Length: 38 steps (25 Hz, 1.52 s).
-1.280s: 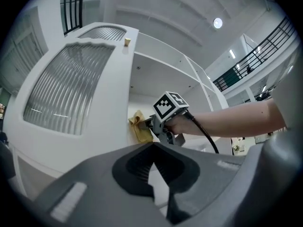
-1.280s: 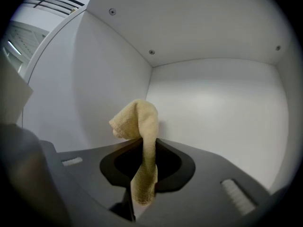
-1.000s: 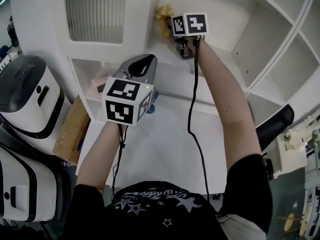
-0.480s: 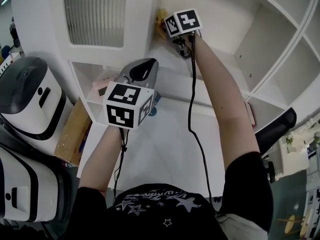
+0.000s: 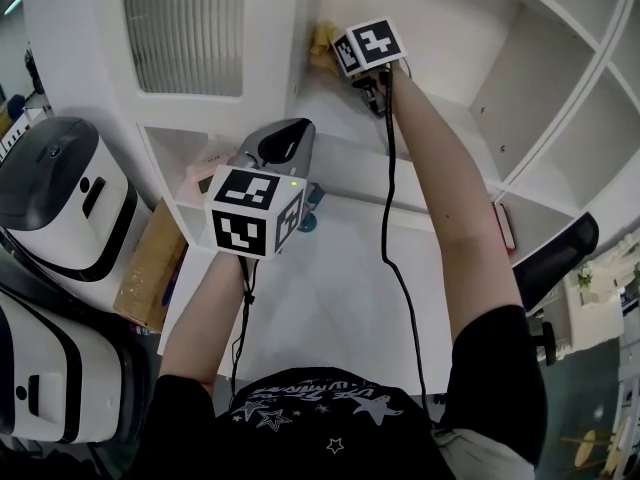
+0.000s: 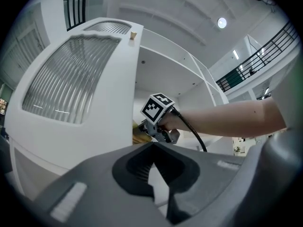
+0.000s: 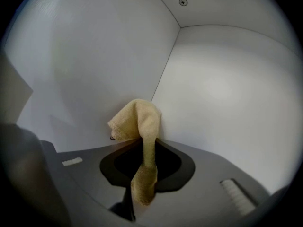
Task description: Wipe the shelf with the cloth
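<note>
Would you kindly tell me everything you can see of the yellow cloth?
The cloth is pale yellow, soft and nubbly, like terry or microfibre. It is bunched rather than spread: a narrow strip runs between the shut jaws of the right gripper, and a folded, rounded lump stands up beyond their tips. That lump sits in the back corner of a white shelf compartment, seemingly pressed where two walls meet.
</note>
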Each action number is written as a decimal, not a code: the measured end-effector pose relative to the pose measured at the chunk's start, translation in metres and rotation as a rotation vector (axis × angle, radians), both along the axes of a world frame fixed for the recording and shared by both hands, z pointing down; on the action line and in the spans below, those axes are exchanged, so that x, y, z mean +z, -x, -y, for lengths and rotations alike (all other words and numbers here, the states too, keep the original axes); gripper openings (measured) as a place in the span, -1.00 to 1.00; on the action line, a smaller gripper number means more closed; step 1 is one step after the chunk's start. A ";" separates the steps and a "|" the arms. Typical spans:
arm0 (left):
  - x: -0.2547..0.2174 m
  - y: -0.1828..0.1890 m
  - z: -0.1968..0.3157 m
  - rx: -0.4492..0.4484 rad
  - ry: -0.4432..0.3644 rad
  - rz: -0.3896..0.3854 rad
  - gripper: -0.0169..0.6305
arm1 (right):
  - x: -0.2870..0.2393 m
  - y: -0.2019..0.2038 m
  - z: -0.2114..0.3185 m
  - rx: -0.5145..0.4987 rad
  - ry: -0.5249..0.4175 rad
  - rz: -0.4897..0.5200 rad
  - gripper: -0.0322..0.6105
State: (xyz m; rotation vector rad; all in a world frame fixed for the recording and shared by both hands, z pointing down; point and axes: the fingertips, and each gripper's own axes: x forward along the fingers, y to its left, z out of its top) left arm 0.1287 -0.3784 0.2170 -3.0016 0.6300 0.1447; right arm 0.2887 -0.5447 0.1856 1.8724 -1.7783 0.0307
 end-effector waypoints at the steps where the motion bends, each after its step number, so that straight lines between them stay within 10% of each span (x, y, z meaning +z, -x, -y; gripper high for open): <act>1: 0.000 0.000 0.000 0.003 0.005 -0.002 -0.94 | 0.000 -0.003 -0.002 0.004 0.004 -0.003 -0.63; 15: 0.001 -0.018 -0.017 0.053 0.011 0.015 -0.94 | -0.002 -0.078 -0.064 0.162 -0.034 0.023 -0.63; 38: 0.013 -0.041 -0.038 0.174 0.024 0.028 -0.94 | -0.026 -0.203 -0.184 0.732 -0.255 0.047 -0.63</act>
